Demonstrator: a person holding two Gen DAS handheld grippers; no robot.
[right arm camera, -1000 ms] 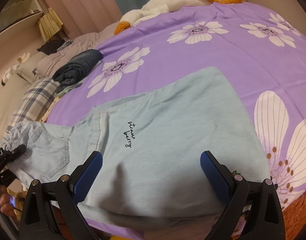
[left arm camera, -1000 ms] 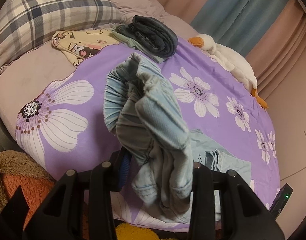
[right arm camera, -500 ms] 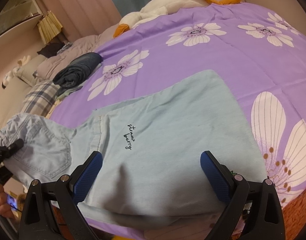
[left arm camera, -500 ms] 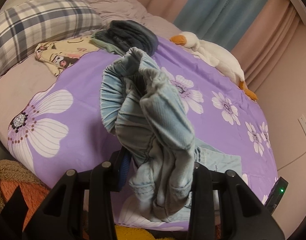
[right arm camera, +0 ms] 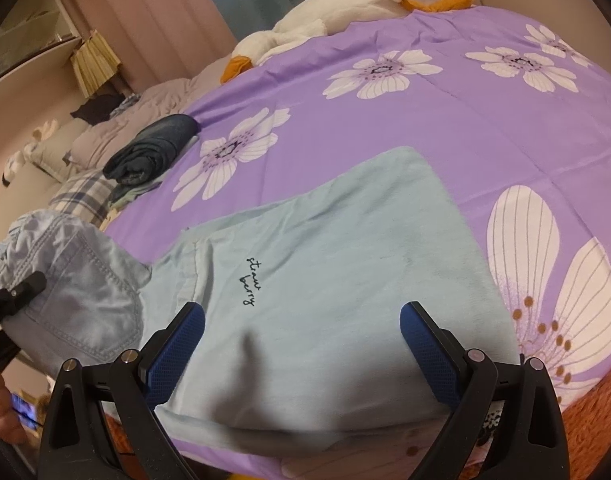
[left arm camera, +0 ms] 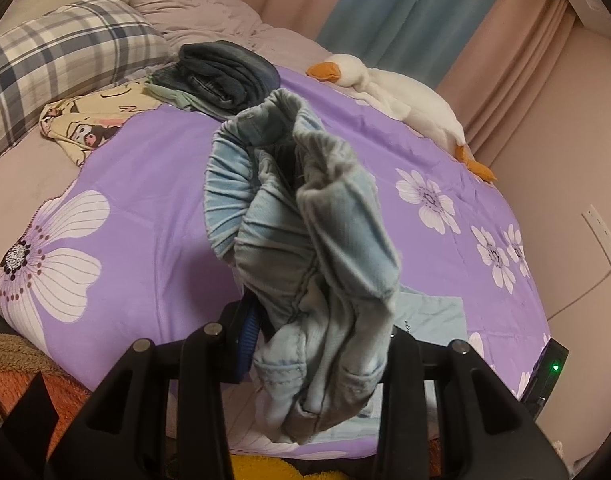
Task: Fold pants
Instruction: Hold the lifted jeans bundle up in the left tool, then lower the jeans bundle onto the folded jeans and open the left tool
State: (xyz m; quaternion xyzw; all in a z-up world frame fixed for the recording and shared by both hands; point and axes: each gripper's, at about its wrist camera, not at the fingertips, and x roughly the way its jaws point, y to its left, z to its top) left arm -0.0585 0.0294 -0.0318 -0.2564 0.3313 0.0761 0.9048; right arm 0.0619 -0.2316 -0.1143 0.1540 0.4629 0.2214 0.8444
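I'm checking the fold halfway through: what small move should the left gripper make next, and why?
Probably carry the waistband on over the pant legs lying flat on the bedspread and lay it down there. The left gripper is clamped on the bunched waistband, lifted off the bed, while the right gripper hangs open over the legs, gripping nothing.

Both tools were matte black plastic with triangular cut-outs in their arms and round silver screw heads at the pivots. The right gripper (right arm camera: 301,340) carried blue cross-hatched pads (right arm camera: 177,348) on the inner faces of its jaws; the left gripper (left arm camera: 317,356) showed one ribbed blue pad (left arm camera: 247,340).
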